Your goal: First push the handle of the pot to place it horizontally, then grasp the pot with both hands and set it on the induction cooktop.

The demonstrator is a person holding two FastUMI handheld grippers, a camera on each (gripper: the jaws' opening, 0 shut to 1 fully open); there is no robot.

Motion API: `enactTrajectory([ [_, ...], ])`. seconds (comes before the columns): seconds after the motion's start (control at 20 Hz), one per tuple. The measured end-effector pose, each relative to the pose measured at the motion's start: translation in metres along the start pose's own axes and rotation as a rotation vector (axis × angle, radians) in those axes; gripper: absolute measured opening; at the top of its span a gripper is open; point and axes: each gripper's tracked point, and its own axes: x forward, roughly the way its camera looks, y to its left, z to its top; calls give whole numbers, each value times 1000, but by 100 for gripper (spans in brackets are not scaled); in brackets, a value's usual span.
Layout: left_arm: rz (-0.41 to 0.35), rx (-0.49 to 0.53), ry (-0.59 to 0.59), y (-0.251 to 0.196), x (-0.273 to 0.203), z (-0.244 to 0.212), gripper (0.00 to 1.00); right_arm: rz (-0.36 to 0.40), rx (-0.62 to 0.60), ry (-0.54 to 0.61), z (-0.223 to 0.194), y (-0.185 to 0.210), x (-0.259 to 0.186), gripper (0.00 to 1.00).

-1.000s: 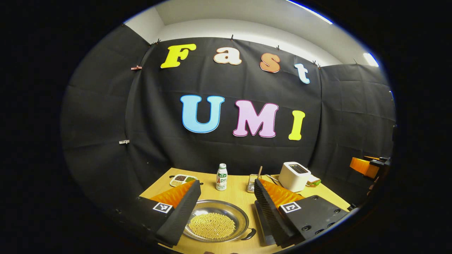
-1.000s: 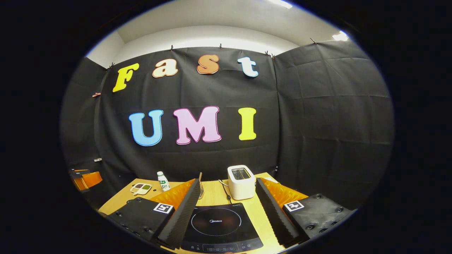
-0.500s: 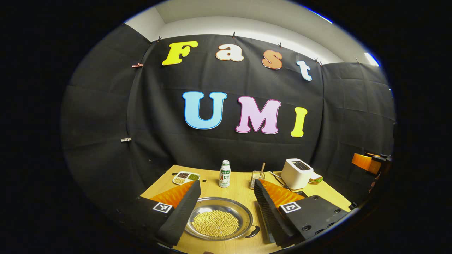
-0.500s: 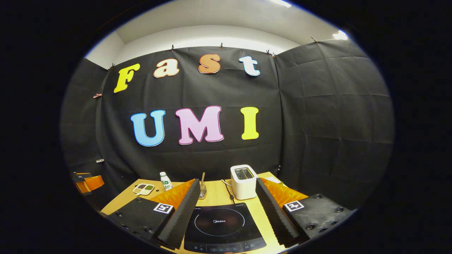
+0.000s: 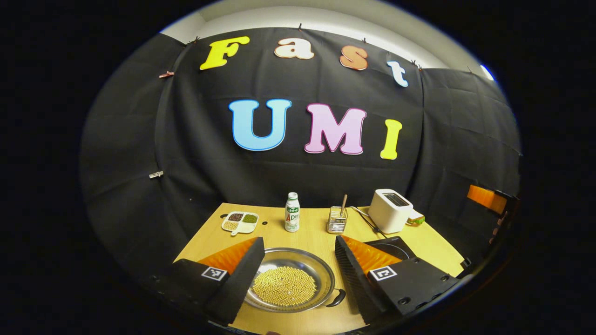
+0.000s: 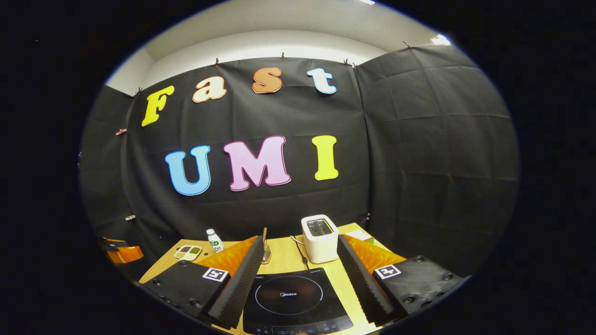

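Note:
A shallow steel pot [image 5: 321, 272] holding several yellow beans lies on the wooden table, between the fingers of my left gripper [image 5: 298, 274], which hangs open above it. A dark handle [image 5: 337, 298] juts from the pot's near right rim. The black induction cooktop [image 6: 288, 298] lies below my right gripper [image 6: 298, 279], also open with nothing held. A corner of the cooktop [image 5: 393, 244] peeks out behind my left gripper's right finger. The other gripper [image 5: 489, 200] hangs at the far right of the left gripper view.
At the back of the table [image 5: 307, 235] stand a divided dish of grains [image 5: 240, 222], a small bottle [image 5: 292, 218], a wire holder with a stick [image 5: 336, 222] and a white toaster [image 5: 390, 217] with its cord. The toaster [image 6: 319, 238] sits just behind the cooktop.
The left gripper view has tilted downward and more of the table shows; the pot sits a little higher between the fingers. The right gripper has barely shifted. Both stay open.

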Motion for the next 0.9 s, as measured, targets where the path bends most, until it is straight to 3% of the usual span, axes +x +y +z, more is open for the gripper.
enactTrajectory([
  [0.1, -8, -5, 36, 0, 7, -8, 95, 11, 2, 16, -6, -3, 8, 98],
  [0.15, -18, -15, 55, -2, 10, -14, 95, 18, 3, 24, -9, -2, 13, 93],
  [0.2, -33, -22, 79, -5, 13, -22, 94, 25, 5, 33, -11, -2, 15, 98],
  [0.4, -13, 32, 211, 2, 22, -64, 84, 65, 1, 56, -17, 0, 18, 98],
  [0.55, -45, 63, 283, -7, 26, -92, 60, 77, 11, 71, -21, -1, 22, 98],
  [0.9, -115, 138, 460, -17, 30, -177, 27, 77, 4, 108, -27, -15, 38, 98],
])
